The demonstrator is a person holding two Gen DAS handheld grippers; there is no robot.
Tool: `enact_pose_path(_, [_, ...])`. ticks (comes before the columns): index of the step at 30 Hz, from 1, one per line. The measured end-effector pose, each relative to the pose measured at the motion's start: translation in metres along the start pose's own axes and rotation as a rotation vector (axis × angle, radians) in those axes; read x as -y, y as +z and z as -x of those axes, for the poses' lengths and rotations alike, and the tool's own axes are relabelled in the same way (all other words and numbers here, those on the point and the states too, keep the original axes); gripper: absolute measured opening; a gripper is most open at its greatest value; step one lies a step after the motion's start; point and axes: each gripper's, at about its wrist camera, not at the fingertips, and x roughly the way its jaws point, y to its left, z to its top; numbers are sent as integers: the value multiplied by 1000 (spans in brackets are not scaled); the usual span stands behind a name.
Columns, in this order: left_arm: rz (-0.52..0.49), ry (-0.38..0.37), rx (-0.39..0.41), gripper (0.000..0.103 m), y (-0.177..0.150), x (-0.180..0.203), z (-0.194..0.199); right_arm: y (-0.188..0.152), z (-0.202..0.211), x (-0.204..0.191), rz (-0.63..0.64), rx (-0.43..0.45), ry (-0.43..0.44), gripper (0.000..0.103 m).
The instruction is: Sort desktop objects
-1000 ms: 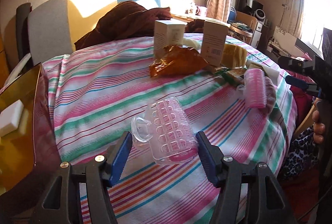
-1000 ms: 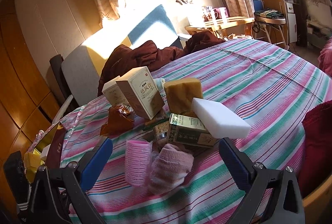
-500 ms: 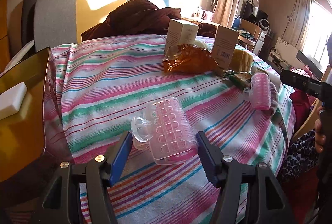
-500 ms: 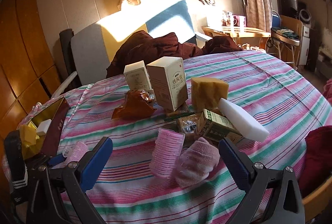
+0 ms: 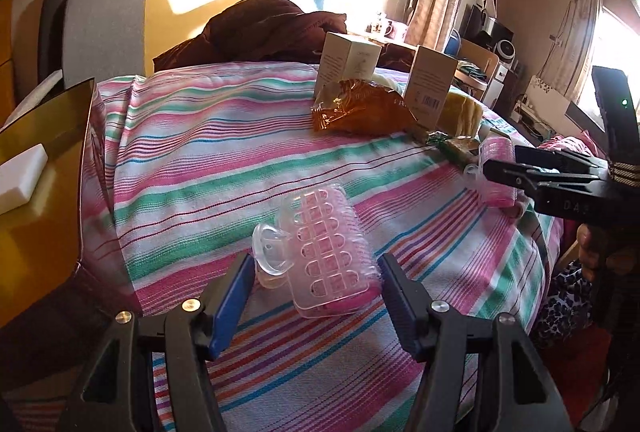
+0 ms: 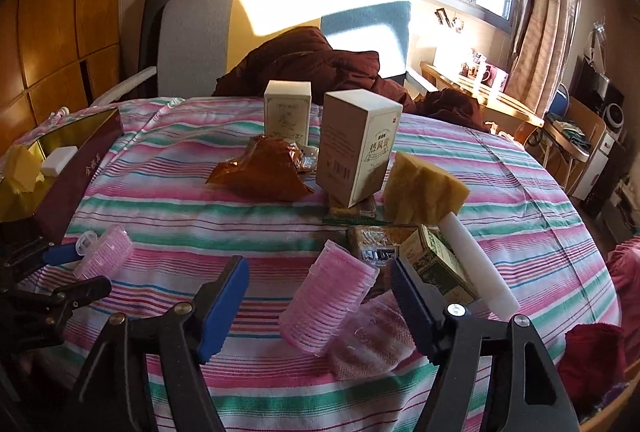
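Between the spread fingers of the left gripper (image 5: 316,290), near the front of the counter (image 5: 208,167), lies a pink hair roller in a clear plastic clip cover (image 5: 326,260). The blue pads stand wide on either side of it and do not touch it, so this gripper holds nothing. To its left, at the counter's edge, sits a gold-lined box (image 5: 44,135) with a white block (image 5: 20,175) inside.

Over on the right, the right gripper (image 6: 320,302) is likewise wide open and empty, its fingers flanking a bare pink roller (image 6: 328,302) that leans against a pink knitted bundle (image 6: 372,342). Its right pad is close to a green printed box (image 6: 436,264), and a white foam bar (image 6: 480,264) lies tilted just beyond that box.

Farther back, near the middle of the striped cloth, two cream cartons stand upright: a tall carton (image 6: 358,145) with printed characters on the right and a smaller carton (image 6: 287,111) behind it to the left. A crumpled amber wrapper (image 6: 260,171) lies in front of them, and a yellow sponge (image 6: 420,187) sits just right of the tall carton.

From the right wrist view, the covered roller shows at the near left of the counter, beside the left gripper's blue finger, with the gold-lined box beyond it.
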Motion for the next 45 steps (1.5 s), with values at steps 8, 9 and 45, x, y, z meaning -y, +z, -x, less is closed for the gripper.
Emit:
enact_pose_path(8, [4, -2, 2, 65, 0, -1, -1, -7, -22, 4, 10, -65, -32, 74])
enact_pose_path(9, [5, -2, 2, 65, 0, -1, -1, -8, -23, 4, 15, -66, -40, 73])
enact_pose_path(45, [-12, 23, 4, 66, -2, 4, -2, 13, -2, 39, -341, 72, 193, 53])
